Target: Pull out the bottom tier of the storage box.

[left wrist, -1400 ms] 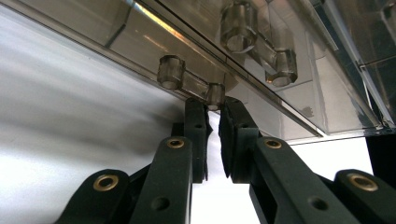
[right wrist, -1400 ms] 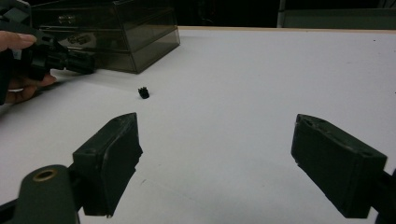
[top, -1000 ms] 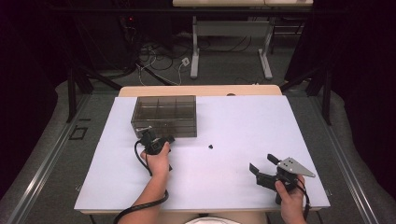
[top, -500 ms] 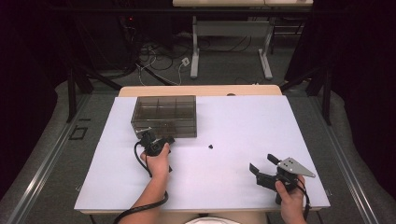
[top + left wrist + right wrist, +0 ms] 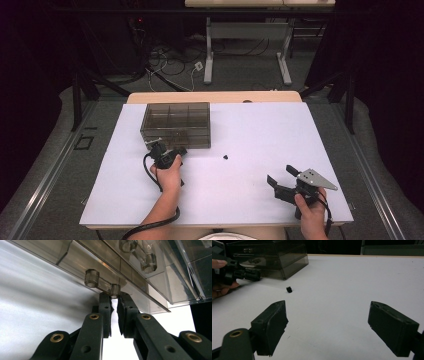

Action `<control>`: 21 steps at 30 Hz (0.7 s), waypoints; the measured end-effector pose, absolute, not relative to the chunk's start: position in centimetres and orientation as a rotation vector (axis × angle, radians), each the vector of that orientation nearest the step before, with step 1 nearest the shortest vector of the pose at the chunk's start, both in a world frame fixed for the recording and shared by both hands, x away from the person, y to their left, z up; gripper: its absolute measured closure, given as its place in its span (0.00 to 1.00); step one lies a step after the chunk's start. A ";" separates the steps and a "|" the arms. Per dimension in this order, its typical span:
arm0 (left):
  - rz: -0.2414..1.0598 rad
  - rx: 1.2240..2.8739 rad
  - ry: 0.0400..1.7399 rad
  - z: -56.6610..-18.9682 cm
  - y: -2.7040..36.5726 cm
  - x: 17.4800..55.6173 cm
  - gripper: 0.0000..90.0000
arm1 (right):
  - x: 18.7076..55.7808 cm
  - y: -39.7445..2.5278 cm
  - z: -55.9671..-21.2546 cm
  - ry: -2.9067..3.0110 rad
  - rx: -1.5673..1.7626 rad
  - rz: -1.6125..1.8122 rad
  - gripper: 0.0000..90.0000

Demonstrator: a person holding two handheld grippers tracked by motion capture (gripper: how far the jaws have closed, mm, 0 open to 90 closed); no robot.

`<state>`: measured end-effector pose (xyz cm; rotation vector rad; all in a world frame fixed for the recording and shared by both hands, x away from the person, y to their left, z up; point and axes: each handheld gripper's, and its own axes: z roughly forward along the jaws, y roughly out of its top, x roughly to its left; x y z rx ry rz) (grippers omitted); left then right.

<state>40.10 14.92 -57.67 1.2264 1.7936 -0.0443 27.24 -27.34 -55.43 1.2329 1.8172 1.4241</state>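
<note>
One drawer box [image 5: 176,124]; two tools

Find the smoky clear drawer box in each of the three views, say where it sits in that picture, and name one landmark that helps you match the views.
High view: the drawer box stands at the white table's far left, just beyond the left gripper.
Left gripper view: it runs across the top, its drawer handle right at the jaw tips.
Right gripper view: it sits upper left.
Shared landmark: the drawer box itself.
</note>
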 end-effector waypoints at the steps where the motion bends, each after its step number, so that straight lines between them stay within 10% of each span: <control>1: -0.041 1.227 1.791 -57.7 15.0 40.1 0.91 | 27.2 -27.3 -55.4 1.820 1.233 1.420 0.17; 21: -0.062 1.206 1.783 -57.8 15.0 39.4 0.91 | 27.3 -27.3 -55.5 1.813 1.230 1.426 0.17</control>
